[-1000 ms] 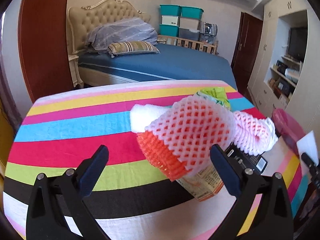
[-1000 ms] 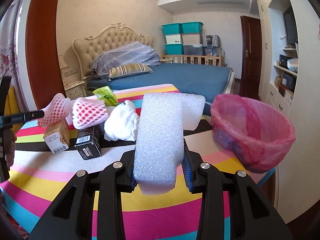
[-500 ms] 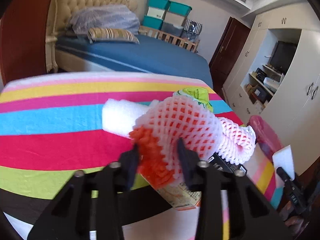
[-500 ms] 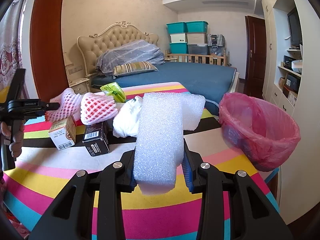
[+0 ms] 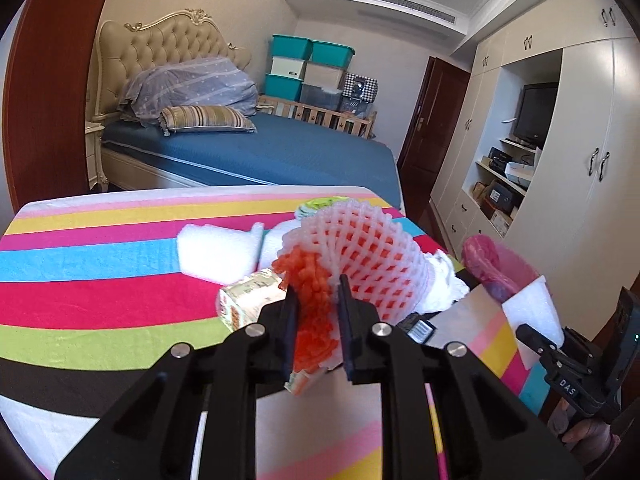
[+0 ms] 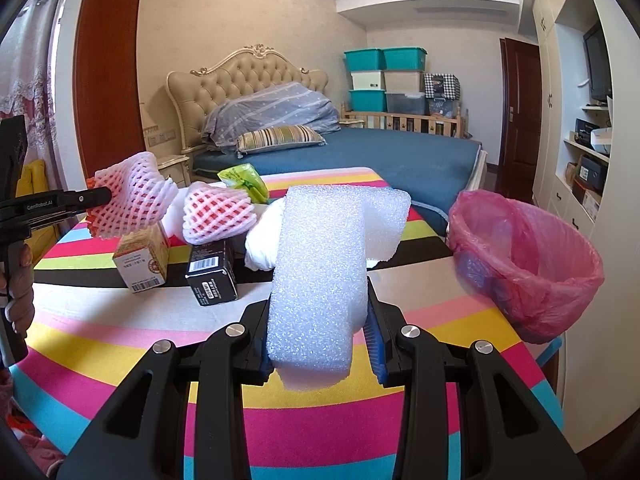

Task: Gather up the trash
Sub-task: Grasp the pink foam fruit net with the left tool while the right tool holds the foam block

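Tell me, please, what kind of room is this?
Most likely a home bedroom: a blue-covered bed with a tufted beige headboard, a striped pillow, and built-in cream wardrobes around a television.

Both tongs (image 5: 316,312) (image 6: 320,344): black plastic, silver screws; right w/ blue pads, white "DAS" marking.

left gripper (image 5: 316,312): jaws wide apart a second ago, now closed onto the orange end of the pink-white foam fruit net (image 5: 360,256) | net: off the tan carton (image 5: 250,300), raised at frame centre | carton: now uncovered, left of the net
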Available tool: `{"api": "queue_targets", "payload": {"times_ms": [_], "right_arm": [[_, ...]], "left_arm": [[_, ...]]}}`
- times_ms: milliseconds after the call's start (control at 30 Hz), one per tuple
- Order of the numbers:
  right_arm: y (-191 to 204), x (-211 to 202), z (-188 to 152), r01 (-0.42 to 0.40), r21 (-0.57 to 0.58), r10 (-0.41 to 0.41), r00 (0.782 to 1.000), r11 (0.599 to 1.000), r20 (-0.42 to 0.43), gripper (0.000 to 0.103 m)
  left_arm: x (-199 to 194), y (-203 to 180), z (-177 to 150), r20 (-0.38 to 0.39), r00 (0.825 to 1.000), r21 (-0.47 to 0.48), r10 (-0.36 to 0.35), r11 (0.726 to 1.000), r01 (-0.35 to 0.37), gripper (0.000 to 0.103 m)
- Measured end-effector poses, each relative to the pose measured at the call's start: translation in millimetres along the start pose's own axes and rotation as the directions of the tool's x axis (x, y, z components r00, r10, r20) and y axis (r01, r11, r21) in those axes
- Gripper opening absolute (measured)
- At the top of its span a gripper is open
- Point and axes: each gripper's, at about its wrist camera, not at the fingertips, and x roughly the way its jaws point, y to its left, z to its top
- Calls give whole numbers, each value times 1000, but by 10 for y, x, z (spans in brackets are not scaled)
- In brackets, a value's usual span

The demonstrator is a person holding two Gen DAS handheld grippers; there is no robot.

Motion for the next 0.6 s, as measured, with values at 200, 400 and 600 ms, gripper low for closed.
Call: {"api": "queue_targets", "payload": {"times_ms": [200, 400, 600], "right_arm": [[-12, -70, -25, -11, 7, 11, 1000, 1000, 1, 35], [53, -168, -19, -11, -8, 11, 1000, 1000, 9, 35], [96, -243, -11, -10, -25, 10, 1000, 1000, 28, 35]], "left_arm": [[-164, -248, -179, 31, 1000, 55, 5, 998, -7, 18], [-195, -440, -301, 37, 999, 83, -33, 996, 30, 18], [-208, -645, -402, 45, 996, 123, -75, 990, 69, 18]]}}
